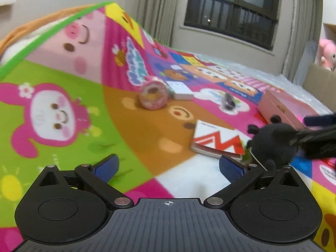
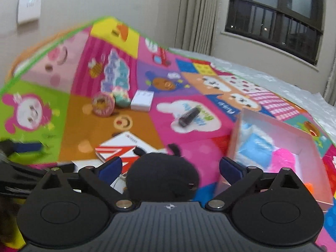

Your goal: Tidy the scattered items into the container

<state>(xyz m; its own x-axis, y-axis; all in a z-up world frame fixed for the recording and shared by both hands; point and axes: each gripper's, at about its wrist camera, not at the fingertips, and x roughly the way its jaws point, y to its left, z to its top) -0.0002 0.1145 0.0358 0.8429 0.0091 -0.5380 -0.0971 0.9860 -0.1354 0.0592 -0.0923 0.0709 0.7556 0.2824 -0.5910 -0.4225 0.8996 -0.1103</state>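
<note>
- A home, most likely a child's bedroom or playroom.
- A cartoon play mat (image 1: 69,109) with a pig, a rabbit and bright colour blocks fills the middle and left of both views.
- Long beige curtains (image 2: 195,14) hang beside a dark barred window (image 2: 273,19) at upper right (it is night outside).
- A pink plush toy (image 1: 327,53) sits in a cardboard box (image 1: 319,84) at the left-wrist view's right edge.
- A white wall unit (image 2: 29,6) is mounted at upper left.

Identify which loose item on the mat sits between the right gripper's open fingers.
The black plush toy, between the right gripper's fingers; the red-and-white booklet lies beyond.
</note>
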